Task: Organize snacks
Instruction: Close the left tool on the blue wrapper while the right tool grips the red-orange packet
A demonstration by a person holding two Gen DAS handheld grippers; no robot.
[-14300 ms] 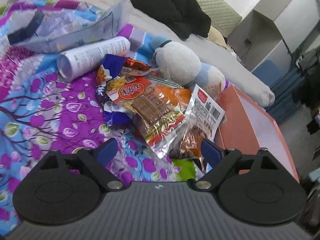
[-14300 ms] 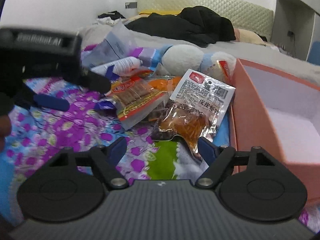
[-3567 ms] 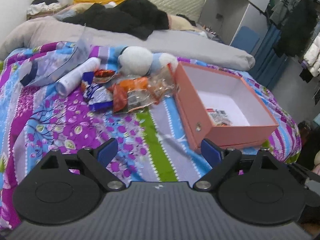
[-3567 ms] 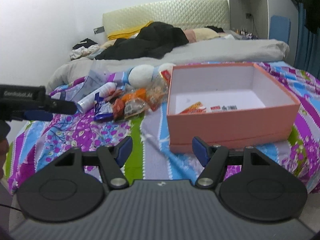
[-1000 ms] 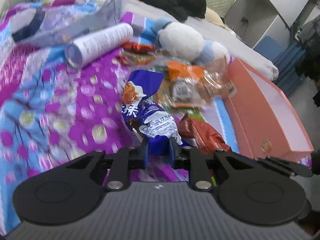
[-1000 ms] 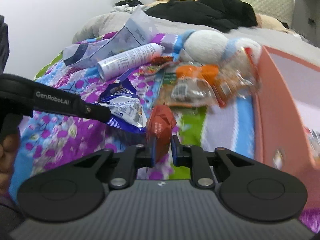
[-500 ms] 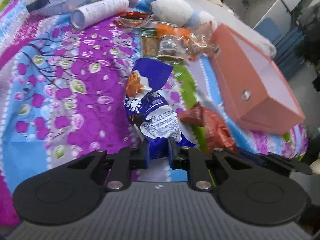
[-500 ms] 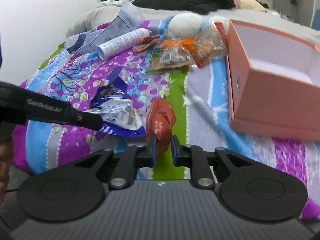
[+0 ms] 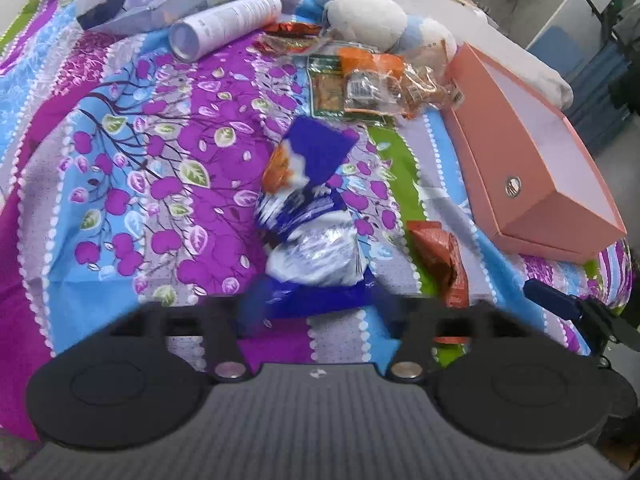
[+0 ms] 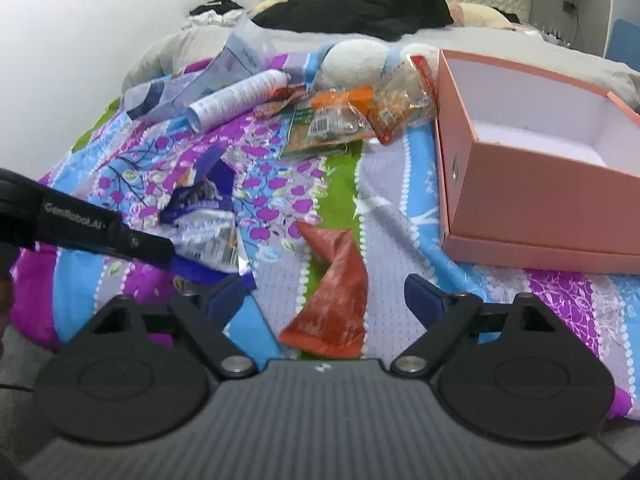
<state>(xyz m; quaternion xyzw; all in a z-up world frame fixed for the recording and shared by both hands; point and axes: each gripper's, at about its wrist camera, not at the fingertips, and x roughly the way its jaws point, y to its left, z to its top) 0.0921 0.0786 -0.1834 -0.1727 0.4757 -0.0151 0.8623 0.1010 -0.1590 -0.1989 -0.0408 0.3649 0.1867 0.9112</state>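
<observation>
One pink box (image 10: 536, 204) on bed; one red packet (image 10: 336, 300) and one blue packet (image 9: 308, 216) left of it. Left claw (image 9: 316, 308) reads "GenRobot.AI". Both claws opening, right claw (image 10: 326, 292) too; neither grips its packet.

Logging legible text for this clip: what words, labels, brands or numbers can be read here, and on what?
"GenRobot.AI": white lettering on the black left claw, readable in the right wrist view.
Blue snack bag: print too blurred to read.
White cylinder: print too small.
Clear snack packets: label illegible.
Red packet: no readable text.
</observation>
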